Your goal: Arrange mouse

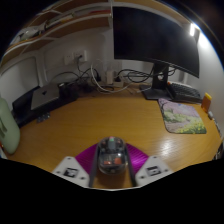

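In the gripper view, a mouse (111,155) is seen clamped between the two pads of the tongs (111,163), lifted clear of the wooden table (90,125). Well beyond the tongs and off to their right a mouse mat (184,116) is laid, just in front of the monitor (153,38) stand. A slip is judged possible: the rounded, smooth shell could be squeezed out if the grip were loosened early, and the mouse could be dropped onto bare wood short of the mat
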Action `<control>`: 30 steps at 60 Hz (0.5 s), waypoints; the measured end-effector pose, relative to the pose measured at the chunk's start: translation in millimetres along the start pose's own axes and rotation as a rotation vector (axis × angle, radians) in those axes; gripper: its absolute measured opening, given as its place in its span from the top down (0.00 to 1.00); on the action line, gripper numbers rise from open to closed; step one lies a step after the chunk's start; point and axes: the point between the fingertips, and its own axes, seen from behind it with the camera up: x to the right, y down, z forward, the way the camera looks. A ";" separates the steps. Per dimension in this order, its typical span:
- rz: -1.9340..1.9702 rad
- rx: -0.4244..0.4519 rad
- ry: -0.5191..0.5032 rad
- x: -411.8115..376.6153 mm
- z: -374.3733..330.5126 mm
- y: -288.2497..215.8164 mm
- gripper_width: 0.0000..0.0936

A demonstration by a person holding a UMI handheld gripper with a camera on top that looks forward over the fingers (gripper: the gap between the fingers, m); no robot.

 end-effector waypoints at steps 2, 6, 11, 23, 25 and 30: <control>-0.005 -0.002 0.005 2.6 0.4 0.3 0.51; -0.027 -0.014 -0.005 1.5 -0.1 -0.5 0.57; 0.002 -0.021 -0.026 2.4 -5.5 -13.0 0.60; 0.075 0.062 -0.011 66.5 -35.5 -117.5 0.60; 0.076 0.074 -0.002 85.6 -36.5 -134.0 0.60; 0.072 0.104 0.050 144.7 -31.7 -166.8 0.60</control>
